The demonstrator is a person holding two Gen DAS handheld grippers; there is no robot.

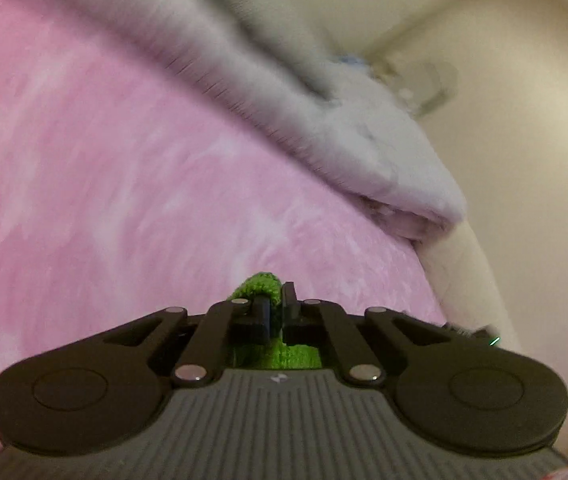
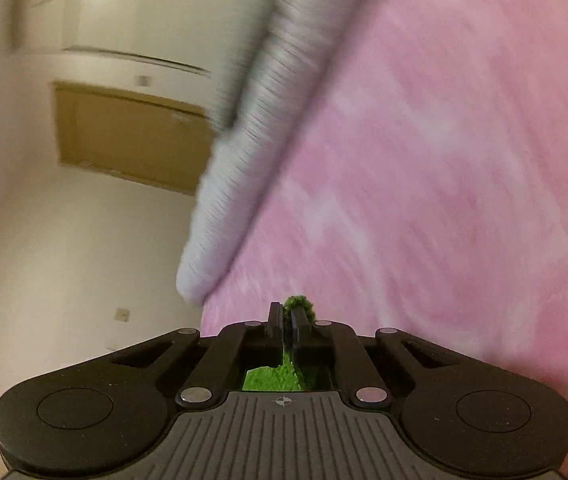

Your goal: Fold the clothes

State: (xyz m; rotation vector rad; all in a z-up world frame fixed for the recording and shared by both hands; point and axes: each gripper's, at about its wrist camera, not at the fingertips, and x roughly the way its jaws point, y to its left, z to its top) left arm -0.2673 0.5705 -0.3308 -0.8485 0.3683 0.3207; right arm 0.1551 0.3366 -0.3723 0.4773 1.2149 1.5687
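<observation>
A green knit garment (image 1: 260, 286) is pinched in my left gripper (image 1: 276, 300); more of it hangs below the jaws (image 1: 284, 356). My right gripper (image 2: 287, 316) is shut on the same green fabric (image 2: 300, 304), which also shows under its fingers (image 2: 272, 376). Both grippers hold the cloth above a pink fuzzy bedspread (image 1: 104, 180), which also shows in the right wrist view (image 2: 444, 160). The rest of the garment is hidden below the grippers. Both views are motion-blurred.
A pale grey-lilac folded blanket (image 1: 364, 140) lies along the bed's far edge, seen also in the right wrist view (image 2: 244, 140). Beyond it are cream walls and floor (image 1: 524, 160). A brown wooden panel (image 2: 124, 136) is on the wall.
</observation>
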